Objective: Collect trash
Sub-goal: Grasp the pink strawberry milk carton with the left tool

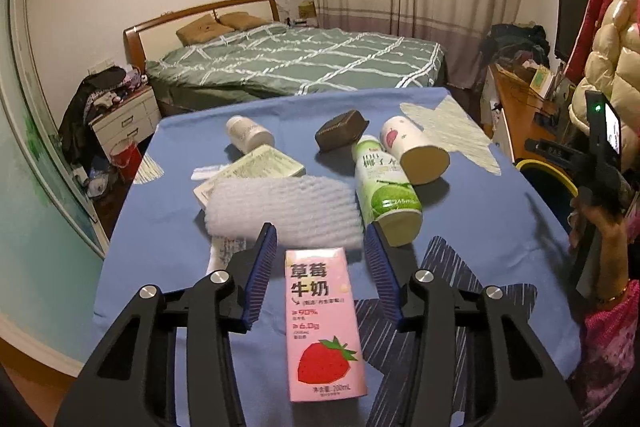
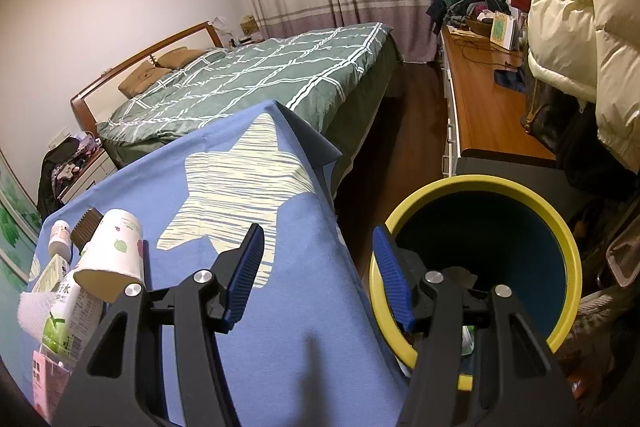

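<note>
A pink strawberry milk carton point(image 1: 322, 323) stands lengthwise between the blue pads of my left gripper point(image 1: 320, 229), which is shut on it above the blue tablecloth point(image 1: 160, 227). Beyond it lie a white foam net point(image 1: 280, 207), a green drink bottle point(image 1: 386, 187), a paper cup point(image 1: 416, 151) on its side, a brown plastic tray point(image 1: 340, 131), a white pill bottle point(image 1: 250, 135) and a medicine box point(image 1: 256, 167). My right gripper point(image 2: 318, 231) is open and holds nothing; it hangs over the table's right edge beside the yellow-rimmed bin point(image 2: 560, 227).
The bin stands on the floor right of the table, with some scraps inside. A person's hand point(image 1: 596, 223) holds the right gripper at the far right. A bed point(image 1: 300, 63) lies behind the table and a wooden desk point(image 2: 488, 99) runs along the right wall.
</note>
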Tool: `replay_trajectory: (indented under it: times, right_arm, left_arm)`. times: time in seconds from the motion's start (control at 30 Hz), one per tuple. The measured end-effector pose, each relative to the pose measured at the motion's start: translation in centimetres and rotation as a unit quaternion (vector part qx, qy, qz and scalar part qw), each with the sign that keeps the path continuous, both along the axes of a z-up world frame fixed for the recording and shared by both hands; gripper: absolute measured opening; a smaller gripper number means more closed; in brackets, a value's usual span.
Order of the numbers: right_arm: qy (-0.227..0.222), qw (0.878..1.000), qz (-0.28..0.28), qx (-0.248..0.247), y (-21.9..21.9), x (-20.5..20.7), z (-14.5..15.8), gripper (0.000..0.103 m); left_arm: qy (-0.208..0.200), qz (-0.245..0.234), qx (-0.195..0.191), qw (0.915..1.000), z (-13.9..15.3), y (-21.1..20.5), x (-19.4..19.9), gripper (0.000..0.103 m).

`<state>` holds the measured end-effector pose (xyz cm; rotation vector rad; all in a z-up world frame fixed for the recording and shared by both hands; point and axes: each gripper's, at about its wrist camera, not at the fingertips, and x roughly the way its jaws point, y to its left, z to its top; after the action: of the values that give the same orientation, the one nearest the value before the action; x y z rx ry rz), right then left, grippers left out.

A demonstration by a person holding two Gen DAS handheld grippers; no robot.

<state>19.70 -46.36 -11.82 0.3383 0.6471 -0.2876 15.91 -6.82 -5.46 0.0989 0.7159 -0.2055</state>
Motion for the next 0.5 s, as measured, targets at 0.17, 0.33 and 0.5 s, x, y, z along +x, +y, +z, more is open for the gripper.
replay_trajectory:
  times: [0.17, 0.33, 0.5]
  right_arm:
    - [0.003, 1.000, 0.001, 0.002, -0.1, 0.1, 0.0, 0.054]
    - [0.001, 1.000, 0.005, 0.005, -0.1, 0.0, 0.0, 0.054]
    - [0.001, 1.000, 0.007, 0.007, -0.4, 0.0, -0.2, 0.054]
  left_arm:
    - [0.030, 0.003, 0.015, 0.9994, -1.7, -0.3, -1.0, 0.060]
    - [0.062, 0.019, 0.041, 0.9971, -4.6, -0.3, -1.9, 0.073]
    - [0.084, 0.022, 0.044, 0.9953, -6.8, -0.2, -2.3, 0.071]
